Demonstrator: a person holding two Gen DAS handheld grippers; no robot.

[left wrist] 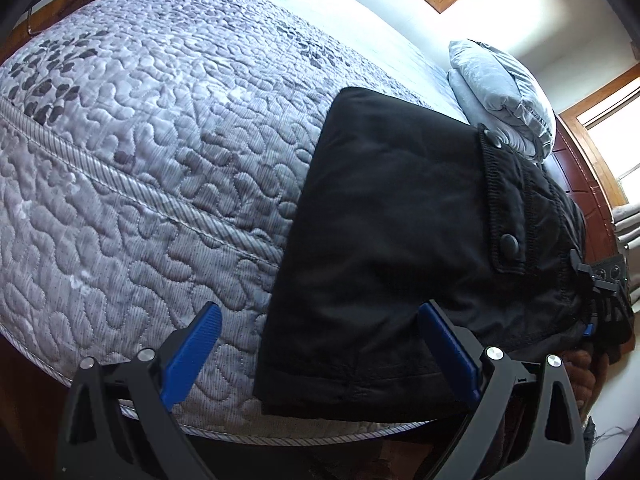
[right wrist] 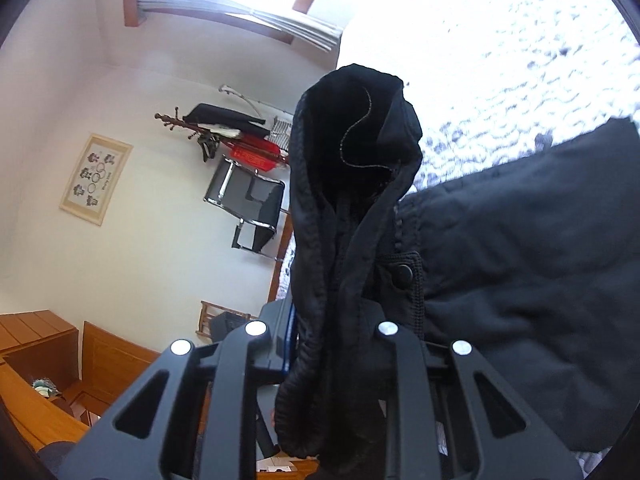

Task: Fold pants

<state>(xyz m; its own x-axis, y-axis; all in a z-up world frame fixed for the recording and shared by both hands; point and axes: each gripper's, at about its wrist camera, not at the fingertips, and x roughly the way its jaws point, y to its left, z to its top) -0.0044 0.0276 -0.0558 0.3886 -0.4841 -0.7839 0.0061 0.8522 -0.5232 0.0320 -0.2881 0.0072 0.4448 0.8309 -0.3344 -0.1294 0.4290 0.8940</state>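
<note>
Black pants (left wrist: 400, 220) lie folded on the quilted bed (left wrist: 140, 140), their hem near the mattress's front edge. My left gripper (left wrist: 320, 344) hovers open over that hem; one blue pad (left wrist: 448, 352) is above the cloth and the other is above the quilt. At the waist end, my right gripper (left wrist: 600, 280) shows at the far right. In the right wrist view my right gripper (right wrist: 336, 320) is shut on the bunched waistband (right wrist: 348, 160), which stands up lifted between its fingers and hides the pads. The rest of the pants (right wrist: 520, 260) trails off to the right onto the bed.
Two grey pillows (left wrist: 500, 88) lie at the head of the bed by a dark wooden headboard (left wrist: 584, 200). In the right wrist view a chrome chair (right wrist: 248, 204), a coat rack (right wrist: 224, 128) and wooden furniture (right wrist: 48, 360) stand beside the bed. Bright windows (right wrist: 224, 0) line the wall.
</note>
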